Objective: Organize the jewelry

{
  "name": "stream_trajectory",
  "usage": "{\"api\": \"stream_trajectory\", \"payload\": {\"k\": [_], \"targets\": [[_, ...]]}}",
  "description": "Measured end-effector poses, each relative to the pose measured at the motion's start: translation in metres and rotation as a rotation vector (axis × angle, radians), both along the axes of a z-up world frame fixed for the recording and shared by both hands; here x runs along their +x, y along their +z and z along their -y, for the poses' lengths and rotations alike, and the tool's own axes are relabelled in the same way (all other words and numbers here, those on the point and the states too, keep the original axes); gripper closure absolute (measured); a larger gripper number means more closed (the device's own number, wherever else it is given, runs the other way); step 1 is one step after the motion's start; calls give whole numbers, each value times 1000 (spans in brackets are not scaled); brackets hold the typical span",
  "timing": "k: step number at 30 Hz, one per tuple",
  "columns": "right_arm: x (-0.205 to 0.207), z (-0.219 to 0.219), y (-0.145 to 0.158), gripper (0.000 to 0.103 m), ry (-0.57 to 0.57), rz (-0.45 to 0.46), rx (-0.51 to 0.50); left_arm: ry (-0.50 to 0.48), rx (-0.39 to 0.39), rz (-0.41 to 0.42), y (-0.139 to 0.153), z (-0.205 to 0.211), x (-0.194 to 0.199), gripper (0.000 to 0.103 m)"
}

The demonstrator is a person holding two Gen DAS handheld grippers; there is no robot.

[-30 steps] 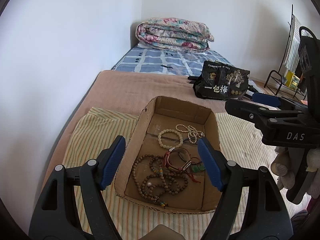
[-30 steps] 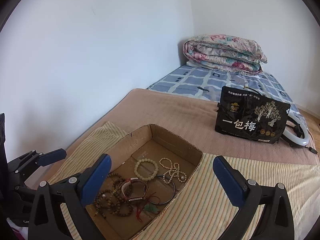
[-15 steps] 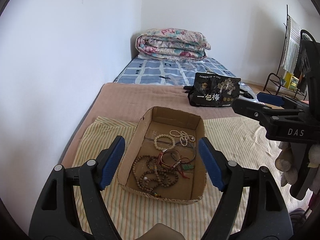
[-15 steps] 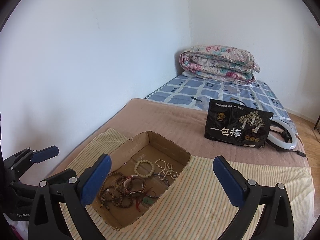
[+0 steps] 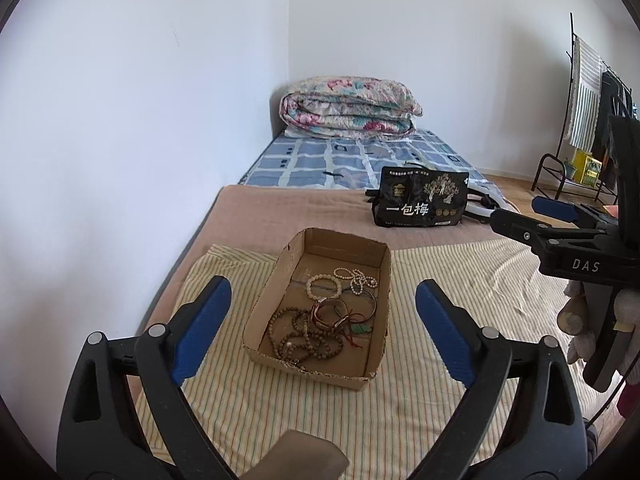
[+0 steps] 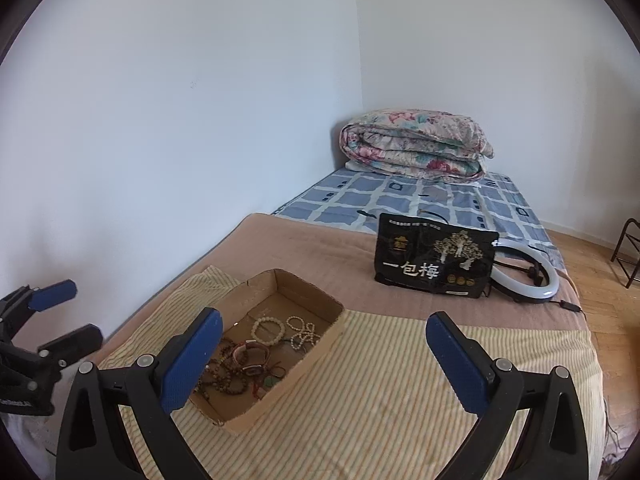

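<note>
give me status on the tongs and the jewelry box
Left tongs open, empty. Right tongs open, empty. Jewelry tangled in the box on the bed, untouched. Nothing in the way.

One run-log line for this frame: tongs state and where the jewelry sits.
left tongs: open, empty | right tongs: open, empty | jewelry: all inside cardboard box | box: on striped cloth
</note>
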State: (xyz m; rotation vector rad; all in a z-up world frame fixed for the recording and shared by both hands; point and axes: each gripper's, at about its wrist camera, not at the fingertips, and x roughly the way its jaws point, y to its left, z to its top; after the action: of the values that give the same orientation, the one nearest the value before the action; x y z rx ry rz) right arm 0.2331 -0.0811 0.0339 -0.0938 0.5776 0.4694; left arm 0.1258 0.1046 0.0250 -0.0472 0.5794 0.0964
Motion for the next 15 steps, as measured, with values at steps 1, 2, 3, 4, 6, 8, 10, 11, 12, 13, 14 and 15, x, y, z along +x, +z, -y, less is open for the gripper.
{"api": "stream_trajectory", "payload": {"k": [1, 2, 3, 4, 6, 8, 10, 11, 12, 13, 14, 15], "targets": [[-2, 3, 1, 0, -3, 3, -1, 0, 5, 1, 2, 2, -2, 7], [-4, 8, 3, 0, -10, 6, -3, -2, 10, 2, 4, 5, -5, 6], [-6, 12, 4, 0, -14, 8, -2, -5, 12, 3, 6, 6, -7, 5], [-6, 15, 6, 0, -18, 10, 1, -8, 13, 6, 8, 7, -10, 4], [-9, 22, 8, 0, -30, 14, 7, -6, 16, 12, 11, 10, -14, 2], [-12, 26, 10, 0, -37, 16, 9, -4, 16, 13, 14, 11, -18, 1], [-14, 31, 10, 0, -46, 18, 6, 0, 15, 15, 15, 11, -20, 1], [-15, 33, 11, 0, -49, 19, 4, 5, 16, 18, 16, 11, -21, 1], [-16, 34, 11, 0, -50, 20, 4, 11, 16, 19, 17, 11, -22, 1], [-17, 35, 12, 0, -51, 20, 3, 16, 16, 19, 17, 11, -23, 1], [-19, 37, 12, 0, -53, 21, 4, 18, 16, 19, 17, 11, -25, 1], [-20, 38, 13, 0, -54, 23, 6, 21, 18, 17, 18, 11, -26, 1]]}}
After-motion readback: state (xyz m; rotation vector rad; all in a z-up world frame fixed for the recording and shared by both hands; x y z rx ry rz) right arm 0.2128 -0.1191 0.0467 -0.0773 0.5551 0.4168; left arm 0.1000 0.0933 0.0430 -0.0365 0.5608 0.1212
